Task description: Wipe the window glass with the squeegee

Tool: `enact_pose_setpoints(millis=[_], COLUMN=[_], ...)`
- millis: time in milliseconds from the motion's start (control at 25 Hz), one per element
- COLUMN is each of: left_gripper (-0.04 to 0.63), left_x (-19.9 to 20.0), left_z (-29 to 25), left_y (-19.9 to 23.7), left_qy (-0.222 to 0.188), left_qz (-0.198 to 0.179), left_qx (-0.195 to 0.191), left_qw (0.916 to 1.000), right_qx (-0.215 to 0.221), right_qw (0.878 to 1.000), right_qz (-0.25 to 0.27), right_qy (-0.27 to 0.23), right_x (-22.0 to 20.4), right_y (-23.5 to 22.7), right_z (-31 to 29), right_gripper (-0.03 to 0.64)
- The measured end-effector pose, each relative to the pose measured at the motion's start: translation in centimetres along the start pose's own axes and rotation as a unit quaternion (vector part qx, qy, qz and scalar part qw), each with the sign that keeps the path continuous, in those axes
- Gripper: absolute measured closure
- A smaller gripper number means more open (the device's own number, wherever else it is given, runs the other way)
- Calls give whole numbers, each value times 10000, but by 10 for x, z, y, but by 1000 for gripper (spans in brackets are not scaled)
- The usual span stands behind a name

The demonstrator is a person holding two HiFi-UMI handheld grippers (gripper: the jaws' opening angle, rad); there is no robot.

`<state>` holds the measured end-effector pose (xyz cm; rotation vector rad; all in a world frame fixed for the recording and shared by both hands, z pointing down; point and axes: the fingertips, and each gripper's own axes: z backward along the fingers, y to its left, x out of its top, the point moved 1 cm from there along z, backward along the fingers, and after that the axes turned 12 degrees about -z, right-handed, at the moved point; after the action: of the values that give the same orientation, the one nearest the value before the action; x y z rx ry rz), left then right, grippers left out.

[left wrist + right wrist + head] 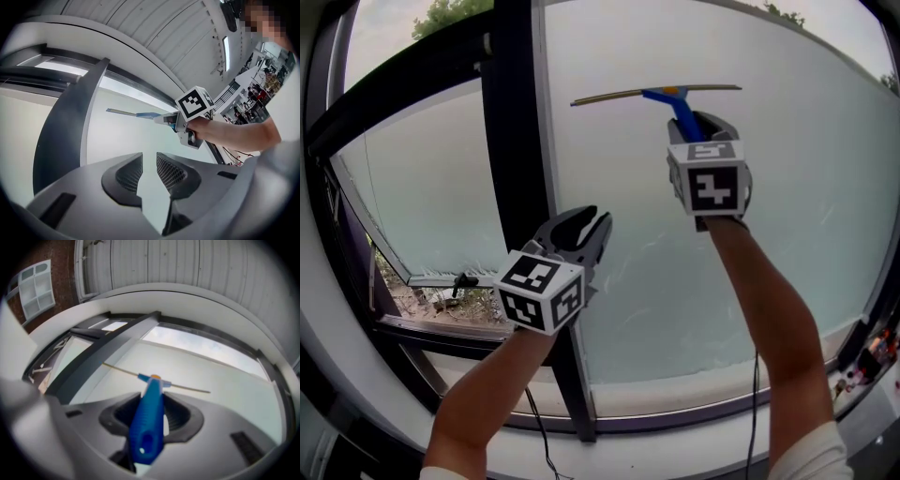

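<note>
The squeegee (680,105) has a blue handle and a long thin blade (656,94) that lies level against the frosted window glass (769,244), high on the pane. My right gripper (705,124) is shut on the blue handle (149,420), and the blade (185,388) crosses ahead of the jaws. My left gripper (584,230) hangs lower and to the left, near the dark mullion, its jaws a narrow gap apart and holding nothing (149,164). The left gripper view also shows the squeegee (136,114) and the right gripper (174,123) up on the glass.
A dark vertical mullion (517,141) splits the window. Left of it a smaller pane (431,187) stands ajar, with a black handle (464,279) at its lower edge and ground outside. A white sill (675,394) runs below. Cluttered gear (867,361) sits at the lower right.
</note>
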<state>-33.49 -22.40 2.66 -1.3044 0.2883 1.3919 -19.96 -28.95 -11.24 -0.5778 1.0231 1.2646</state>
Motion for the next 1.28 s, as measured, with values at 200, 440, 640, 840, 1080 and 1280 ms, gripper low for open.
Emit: enact_pose_setpoints(millis=[200,440,640,840,1080,1280], left_gripper=[482,482,482,482,482,482], left_x=[13,19,25,35,31,27], left_z=[-23,-35,-42,-50,-52,-47], left_y=[15,37,51,54,52,48], left_qy=[32,48,107,84,104,130], left_qz=[-231,-246,-278,-437,-354,-239], left_qx=[115,277,396,377,315,255], left_qw=[9997,9993,9988,9983,9988,9993], right_qx=[69,41,-146,-383,-704,-665], right_qw=[9999,9999,9998,9990,9968,9975], right_qz=[65,114,108,59,285,215], right_qy=[-128,-116,-105,-218,-237,-87], right_x=[29,44,57,80,99,97], right_y=[4,13,10,7,14,30], right_z=[-34,-65,-89,-106,-122,-133], right_gripper=[456,456,456,456,456,456])
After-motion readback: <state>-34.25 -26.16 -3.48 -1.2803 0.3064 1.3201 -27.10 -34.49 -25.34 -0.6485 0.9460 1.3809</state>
